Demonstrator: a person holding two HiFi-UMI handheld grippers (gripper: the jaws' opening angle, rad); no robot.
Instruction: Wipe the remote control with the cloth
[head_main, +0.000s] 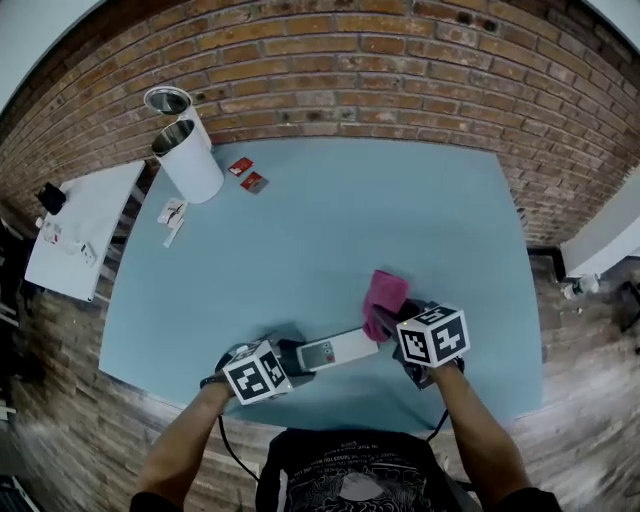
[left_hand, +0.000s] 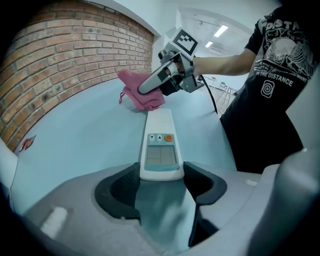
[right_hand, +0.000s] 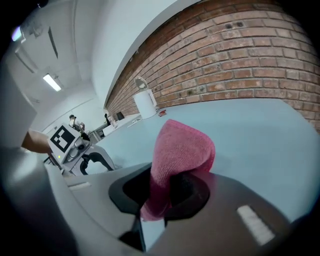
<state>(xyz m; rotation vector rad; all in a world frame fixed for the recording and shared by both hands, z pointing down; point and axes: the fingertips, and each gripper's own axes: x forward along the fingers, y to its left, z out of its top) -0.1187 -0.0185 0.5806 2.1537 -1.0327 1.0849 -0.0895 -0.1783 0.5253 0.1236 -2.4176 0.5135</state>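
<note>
Pale blue tabletop (head_main: 300, 220), everything of interest down at the near edge. There: remote (head_main: 338, 350), long axis running left to right between the two grippers, screen end toward the left. Held at that end by the left gripper (head_main: 298, 356), set fairly wide but clamped on both sides of the casing. Can't say whether resting on the tabletop or lifted a bit. Right gripper (head_main: 386, 324) at the other end, so clearly nearer to the free part, pinched tight on a fold of pink cloth (head_main: 384, 296). Cloth right at the remote's far tip, touching or just off it, hard to call. Next up, probably: drag the cloth along that axis toward the left gripper.
</note>
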